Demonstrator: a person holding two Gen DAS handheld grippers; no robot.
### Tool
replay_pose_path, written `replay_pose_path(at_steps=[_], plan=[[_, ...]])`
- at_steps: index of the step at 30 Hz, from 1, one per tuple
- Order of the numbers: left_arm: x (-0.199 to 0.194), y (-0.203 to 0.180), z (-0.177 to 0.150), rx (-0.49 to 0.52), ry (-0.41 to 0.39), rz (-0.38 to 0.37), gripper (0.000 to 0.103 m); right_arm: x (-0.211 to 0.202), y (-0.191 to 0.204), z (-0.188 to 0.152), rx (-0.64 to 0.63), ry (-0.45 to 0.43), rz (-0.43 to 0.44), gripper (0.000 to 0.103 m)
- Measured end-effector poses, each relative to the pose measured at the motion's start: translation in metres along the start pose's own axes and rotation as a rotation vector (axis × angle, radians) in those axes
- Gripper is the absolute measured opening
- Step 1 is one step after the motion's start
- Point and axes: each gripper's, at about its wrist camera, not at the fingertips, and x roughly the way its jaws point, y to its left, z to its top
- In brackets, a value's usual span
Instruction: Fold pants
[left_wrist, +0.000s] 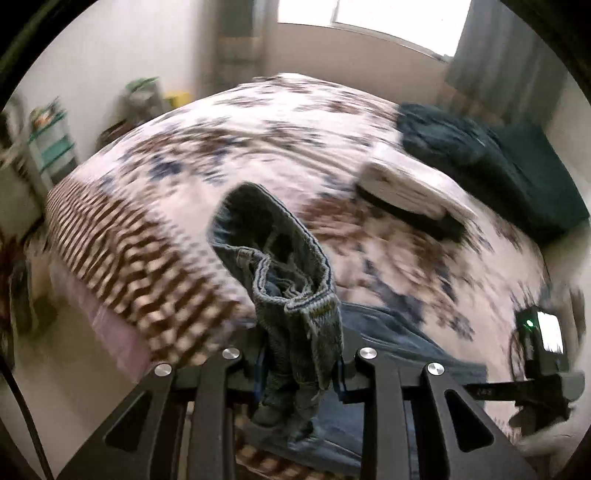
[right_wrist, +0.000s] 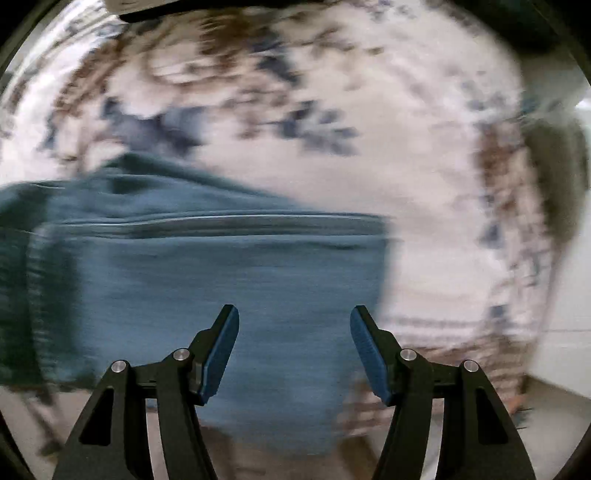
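Blue denim pants (right_wrist: 207, 258) lie on the flowered bedspread (right_wrist: 424, 221), near the bed's front edge. My left gripper (left_wrist: 300, 365) is shut on a bunched end of the pants (left_wrist: 288, 280) and holds it lifted above the bed; the cloth hides the fingertips. The rest of the pants (left_wrist: 399, 339) trails down to the right below it. My right gripper (right_wrist: 294, 350) is open and empty, hovering over the flat part of the pants. It also shows at the right edge of the left wrist view (left_wrist: 543, 365). Both views are motion-blurred.
A folded white and dark stack (left_wrist: 410, 192) lies on the bed at the right. Dark green bedding (left_wrist: 491, 158) lies behind it. A striped bed side (left_wrist: 122, 251) drops to the floor at the left. Shelves (left_wrist: 51, 144) stand by the far left wall.
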Motion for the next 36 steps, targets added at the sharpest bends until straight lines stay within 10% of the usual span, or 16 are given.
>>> replay_pose_path(at_steps=[12,21,27,32,36], plan=[[0.014,-0.17,-0.06,0.373,0.115,-0.12,0.023,0.036,-0.159,-0.054,0.262,0.052,0.043,0.065],[0.076,-0.266,-0.165,0.621,0.361,-0.091,0.027,0.07,-0.252,-0.104,0.455,0.131,0.097,0.065],[0.046,-0.255,-0.125,0.459,0.473,-0.223,0.089,0.064,-0.27,-0.109,0.472,0.073,0.328,0.081],[0.018,-0.201,-0.065,0.296,0.431,-0.265,0.102,0.036,-0.238,-0.09,0.412,0.009,0.59,0.081],[0.041,-0.131,-0.024,0.202,0.383,-0.086,0.102,0.028,-0.191,-0.058,0.354,-0.003,0.737,0.081]])
